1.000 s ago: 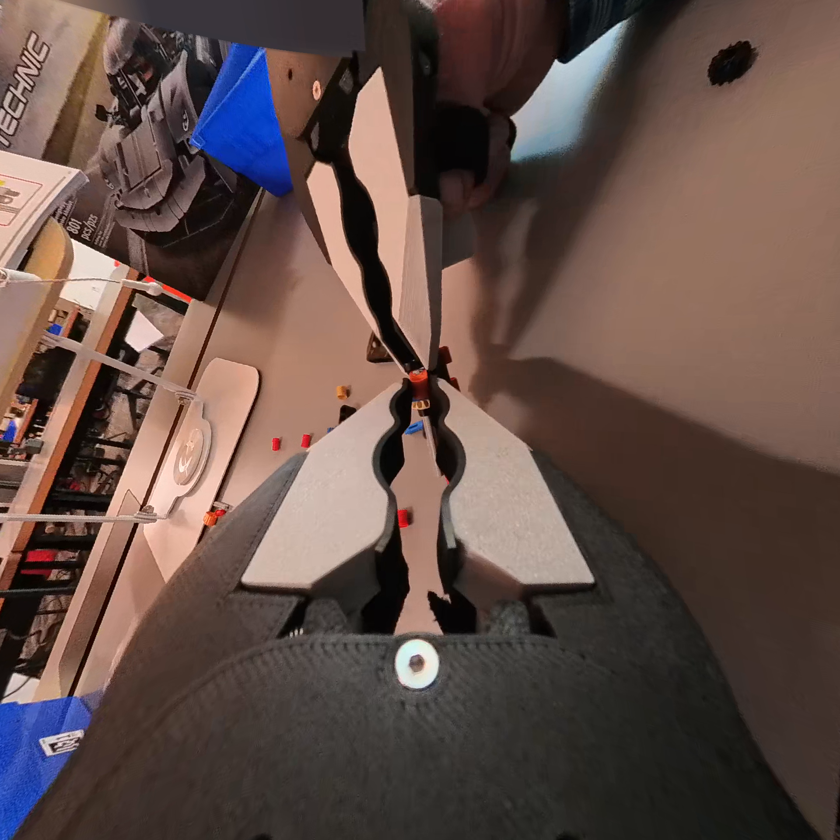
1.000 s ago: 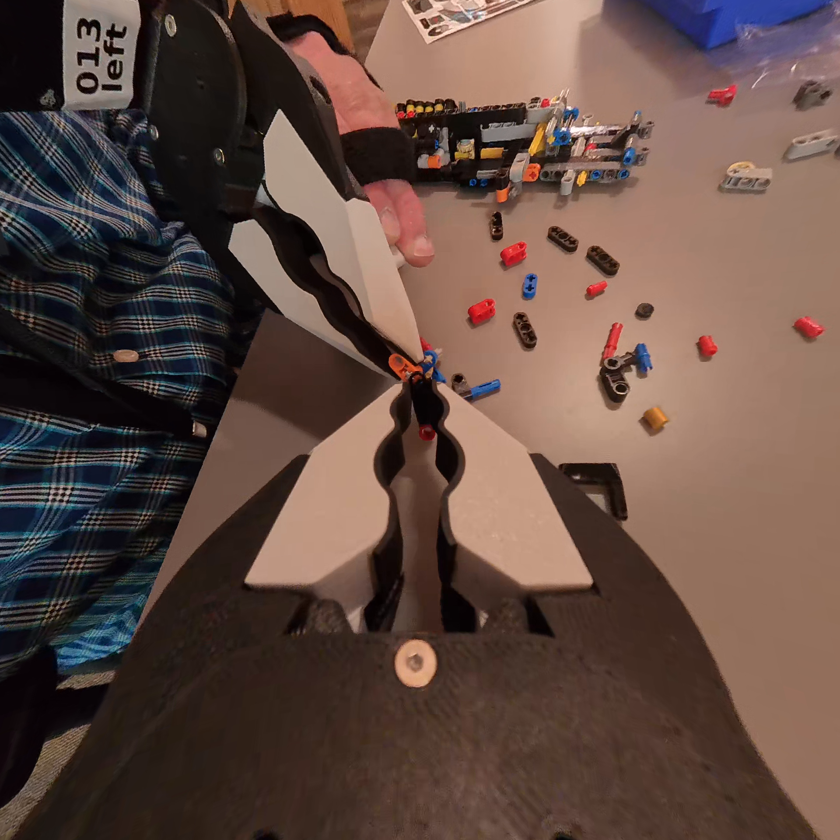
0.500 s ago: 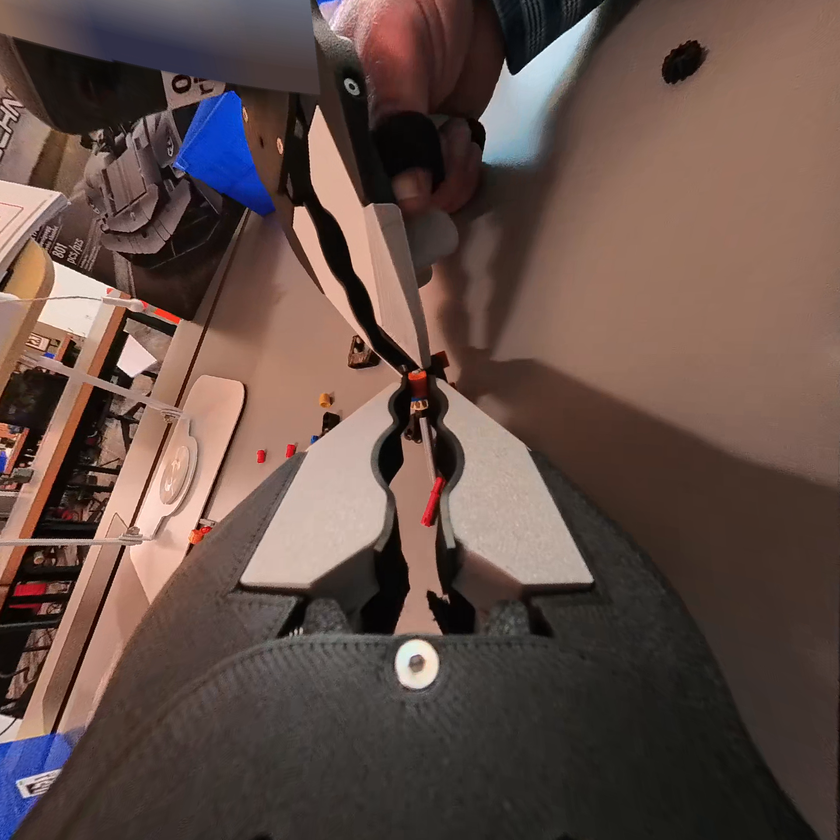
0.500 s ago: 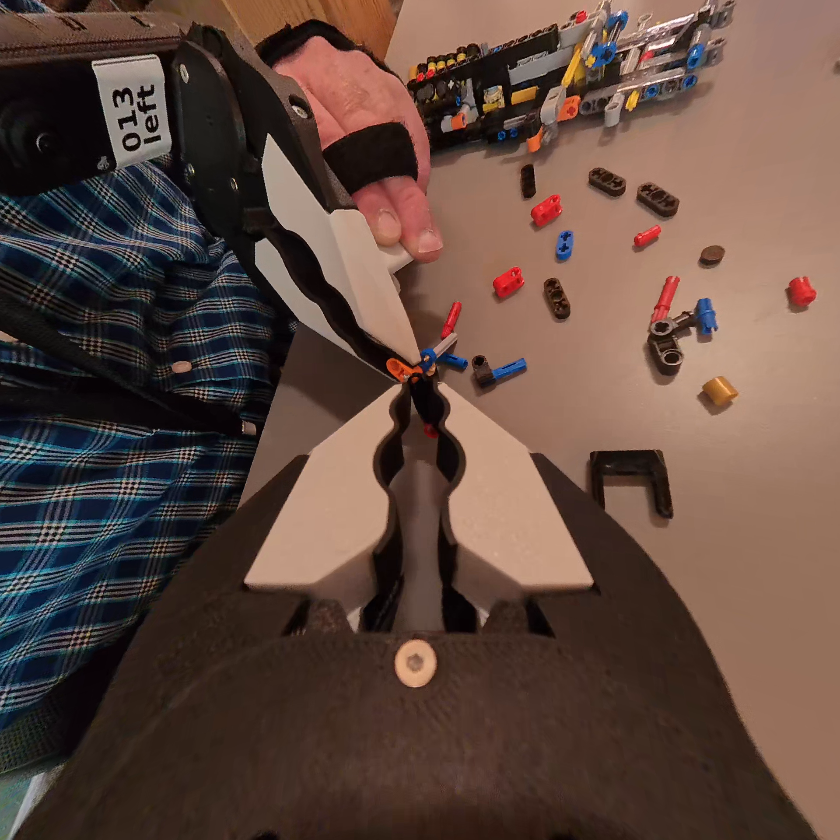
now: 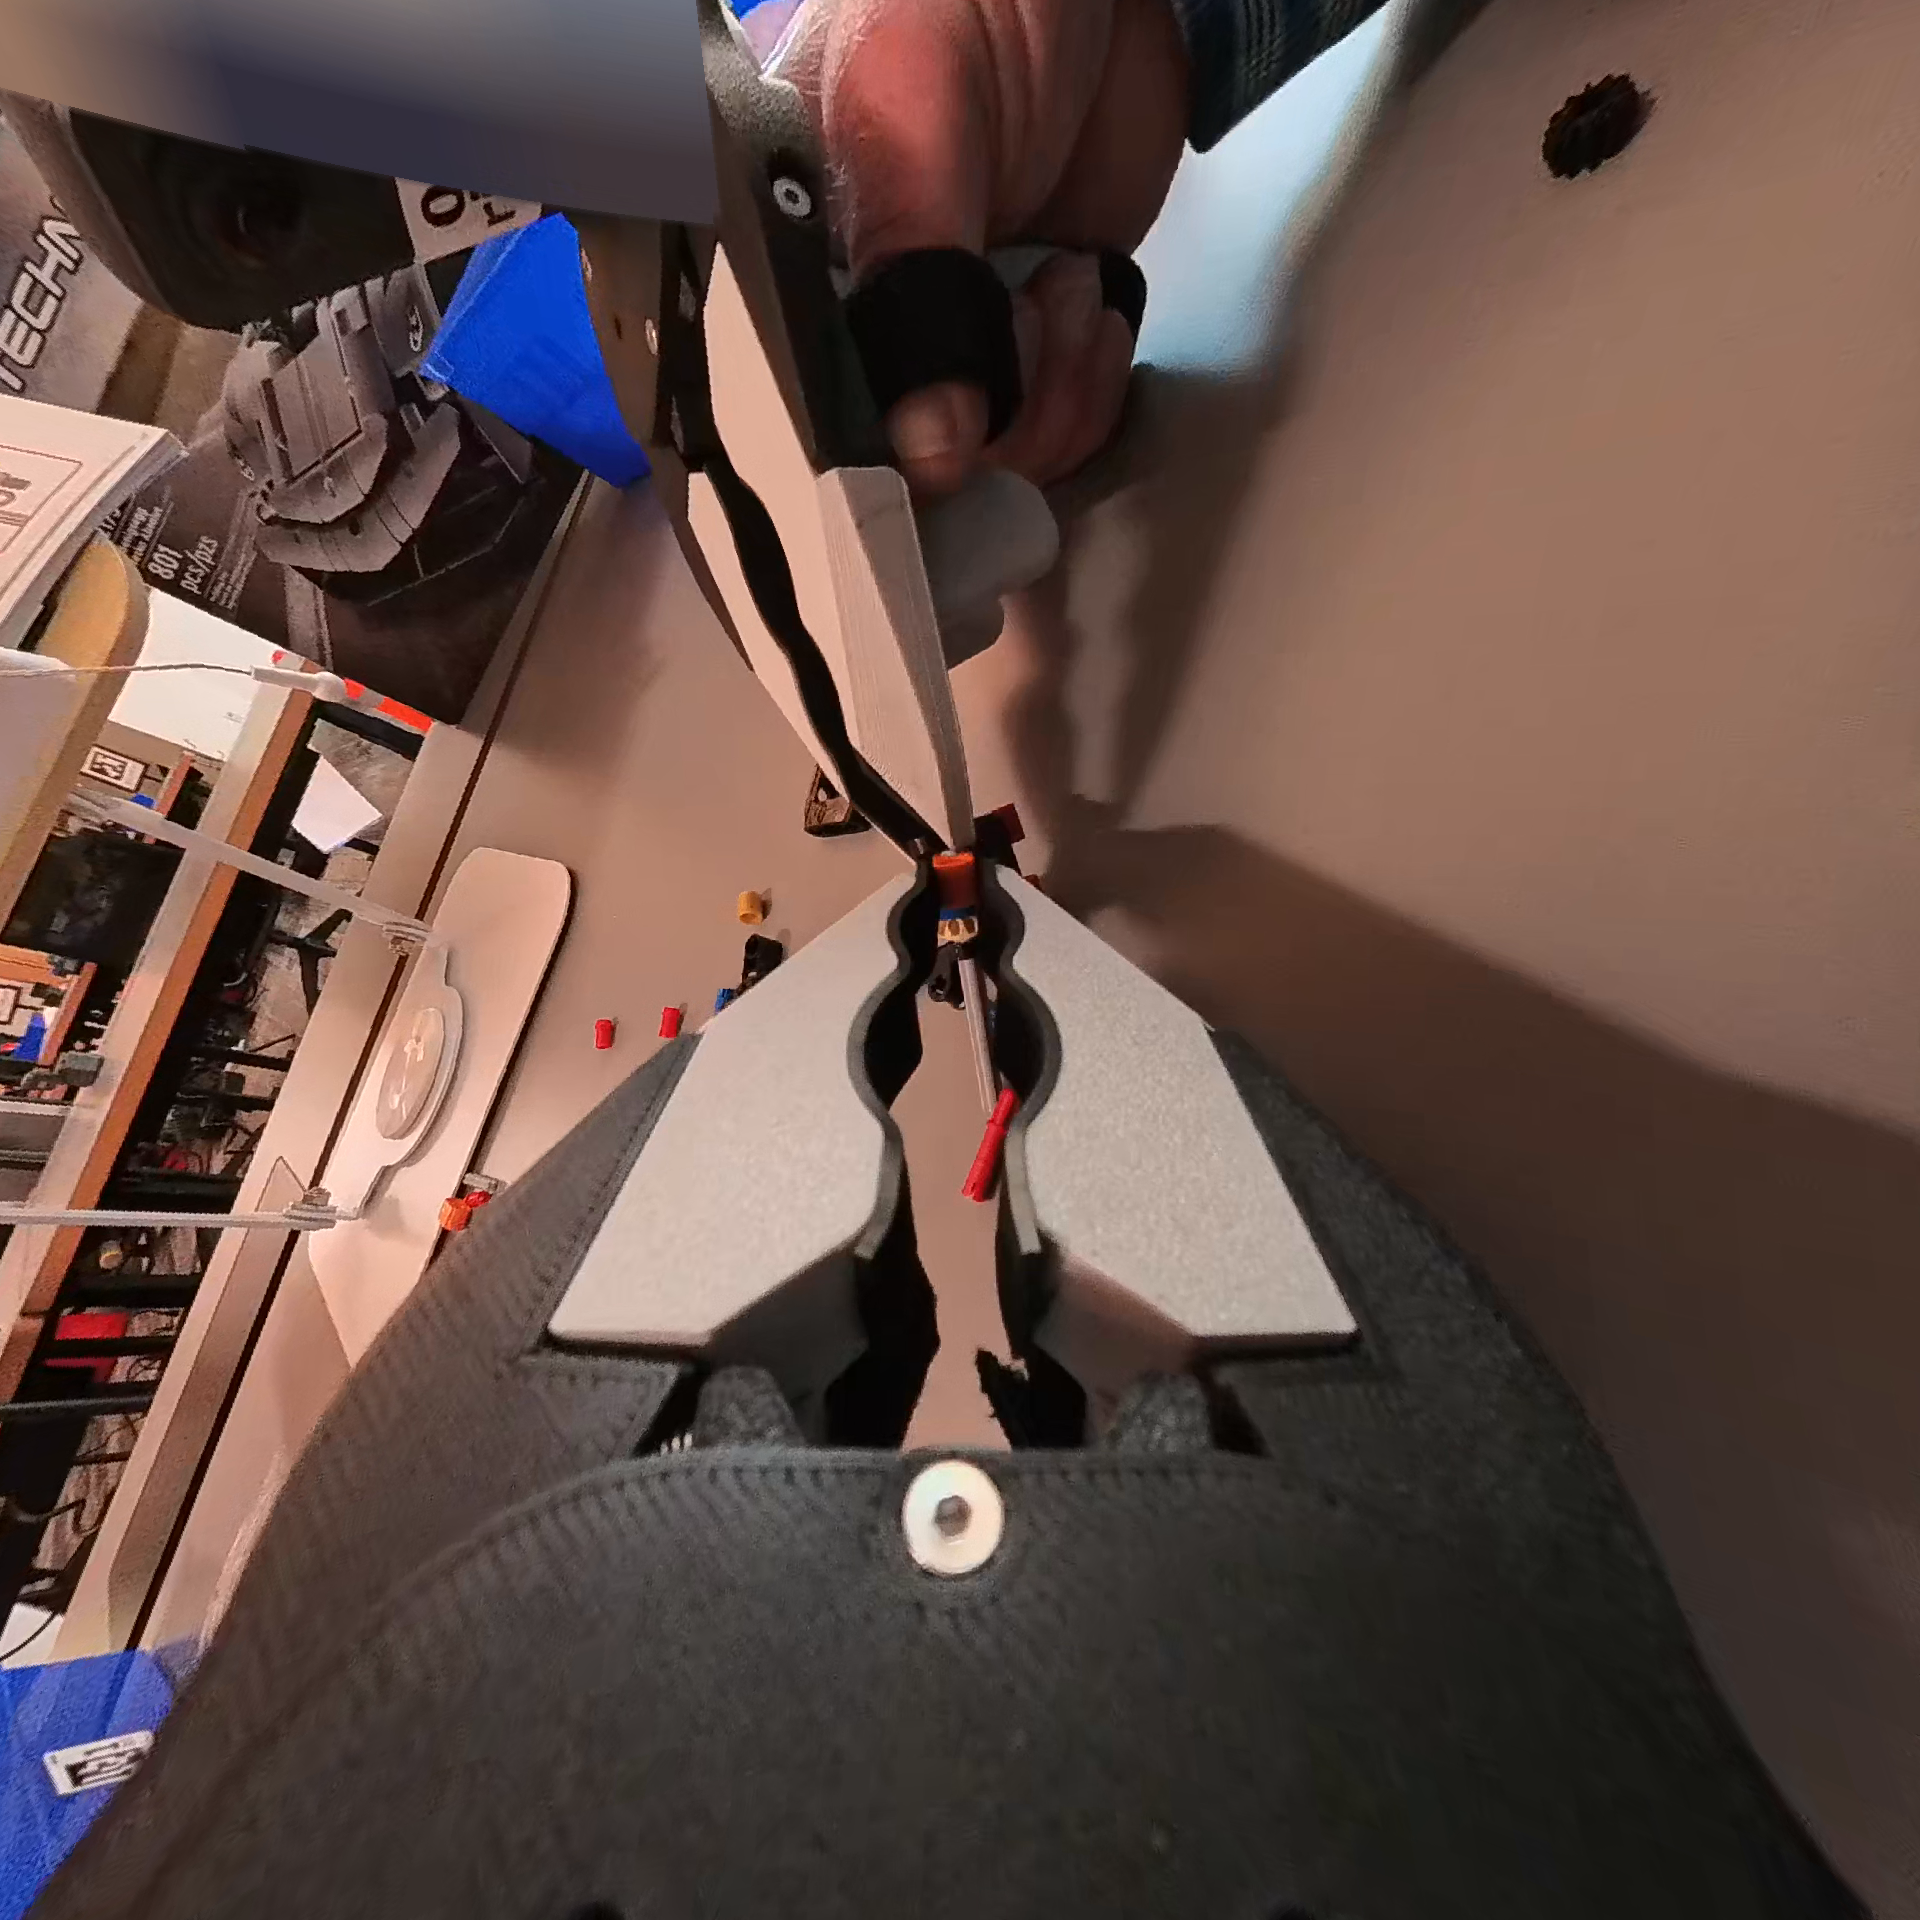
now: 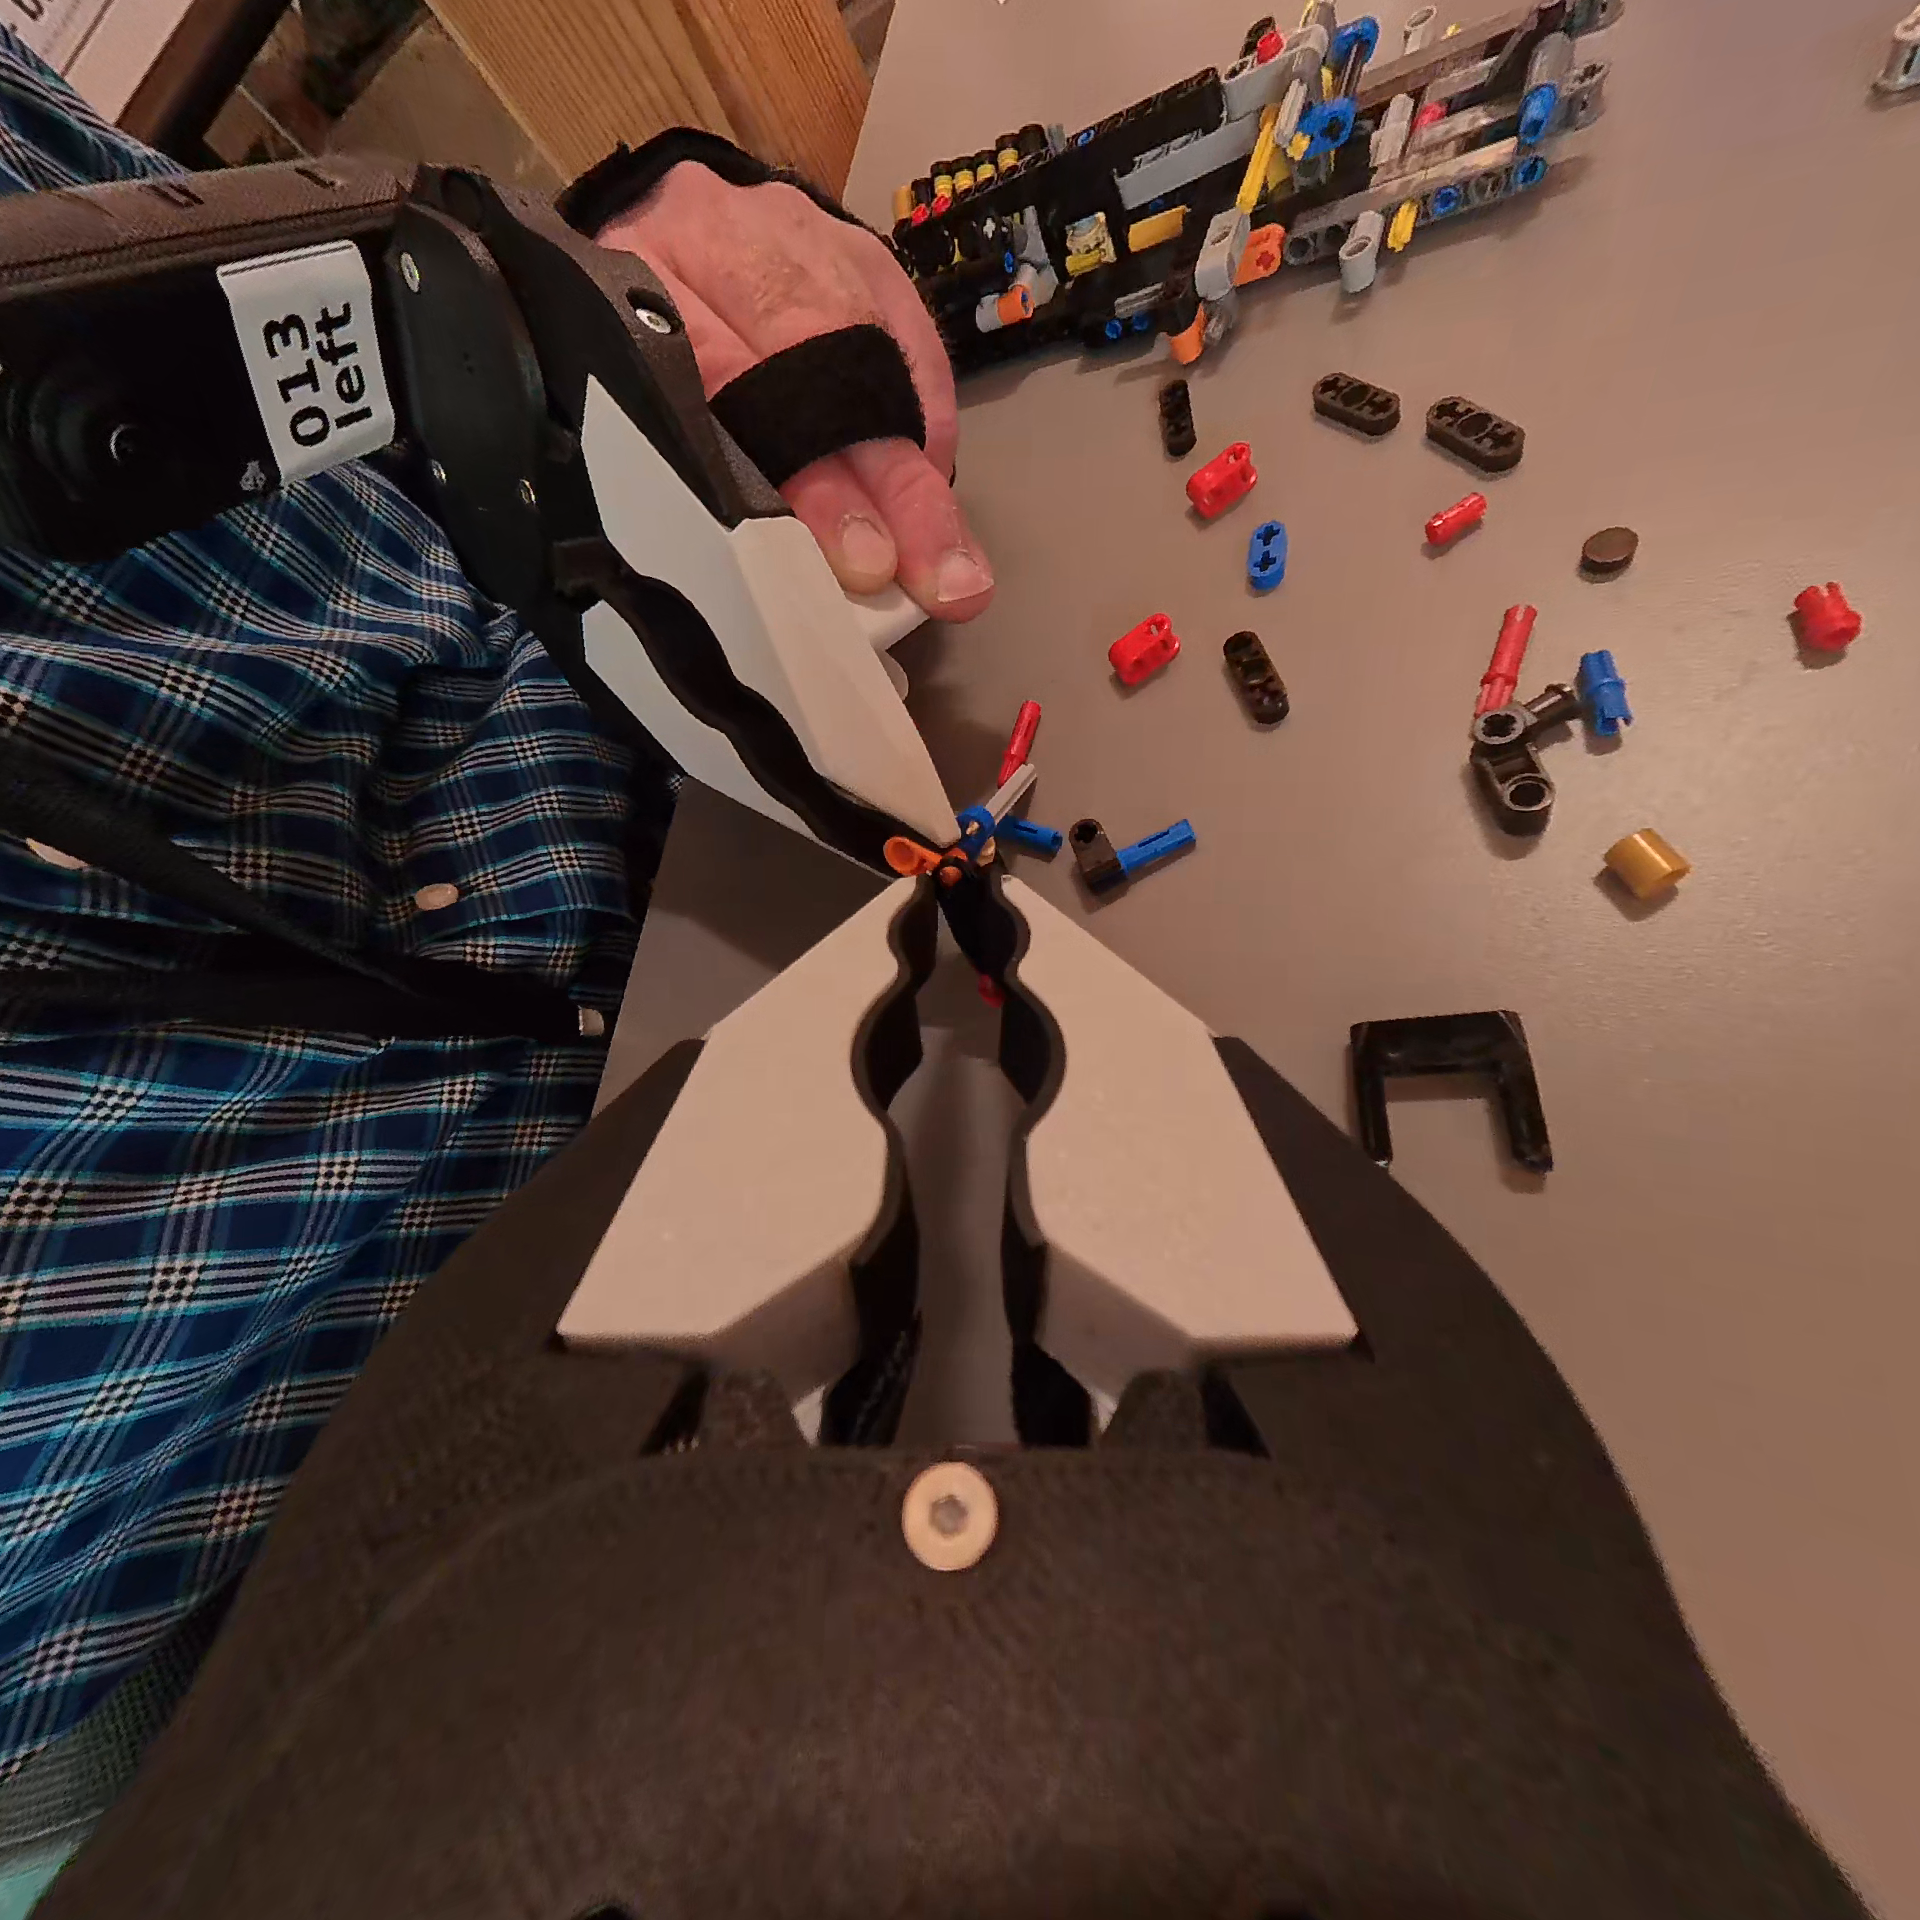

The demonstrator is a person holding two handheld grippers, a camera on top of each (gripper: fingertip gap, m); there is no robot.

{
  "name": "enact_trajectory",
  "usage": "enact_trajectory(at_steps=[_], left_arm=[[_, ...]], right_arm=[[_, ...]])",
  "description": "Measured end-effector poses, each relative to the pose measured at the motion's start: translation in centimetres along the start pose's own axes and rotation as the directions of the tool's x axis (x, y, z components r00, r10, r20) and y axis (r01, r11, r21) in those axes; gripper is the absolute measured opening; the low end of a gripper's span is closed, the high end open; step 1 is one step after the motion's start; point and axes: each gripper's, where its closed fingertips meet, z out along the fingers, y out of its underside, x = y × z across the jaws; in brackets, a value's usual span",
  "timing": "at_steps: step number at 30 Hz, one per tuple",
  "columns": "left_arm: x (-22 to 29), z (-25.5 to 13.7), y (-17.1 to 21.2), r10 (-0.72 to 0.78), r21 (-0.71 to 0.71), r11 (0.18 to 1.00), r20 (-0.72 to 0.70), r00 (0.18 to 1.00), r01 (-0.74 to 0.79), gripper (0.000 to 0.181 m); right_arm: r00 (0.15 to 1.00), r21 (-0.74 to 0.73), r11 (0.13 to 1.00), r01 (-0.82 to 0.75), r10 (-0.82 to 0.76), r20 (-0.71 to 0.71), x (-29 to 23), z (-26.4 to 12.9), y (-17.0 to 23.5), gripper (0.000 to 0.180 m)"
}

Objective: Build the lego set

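My left gripper (image 5: 956, 883) is shut on a small lego assembly (image 5: 954, 902): an orange connector, a blue and tan part, and a grey axle (image 5: 977, 1029) ending in a red pin (image 5: 987, 1143). My right gripper (image 6: 951, 883) meets it tip to tip and is shut on the assembly's black part (image 6: 977, 940), which has a red end (image 6: 989, 989). In the right wrist view the left gripper (image 6: 935, 844) comes in from the upper left, with the orange connector (image 6: 902, 854), a blue part (image 6: 977, 826) and the axle past its tips. Both are held above the table.
A long part-built lego model (image 6: 1247, 208) lies at the far side of the grey table (image 6: 1714, 1351). Loose red, blue and black pieces lie between, with a gold bush (image 6: 1647, 862) and a black U-shaped frame (image 6: 1449, 1081). The set's box (image 5: 312, 468) and a blue bin (image 5: 530, 353) stand behind. Only a small space, under 4 cm, lies between the two pairs of fingers. My right gripper's tips are some 10 cm from the gold bush (image 6: 1647, 862). The left camera catches it too, in the left wrist view (image 5: 747, 906).
Both grippers stayed shut tip to tip and turned together. The grey axle with its red pin has swung into view. The right wrist view now sits closer to the loose pieces.
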Motion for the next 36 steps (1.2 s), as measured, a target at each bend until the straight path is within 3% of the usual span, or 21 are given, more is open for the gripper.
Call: enact_trajectory(at_steps=[20, 36], left_arm=[[-0.25, 0.09, 0.24, -0.022, -0.005, 1.000, 0.024, 0.999, 0.022, 0.006], [-0.38, 0.07, 0.44, -0.047, -0.009, 0.999, 0.025, 0.999, 0.047, 0.005]], right_arm=[[0.998, 0.021, 0.998, -0.064, 0.064, 0.009, 0.40, 0.15, -0.31, 0.005], [0.999, 0.017, 1.000, 0.010, -0.009, -0.051, 0.48, 0.42, -0.47, 0.005]])
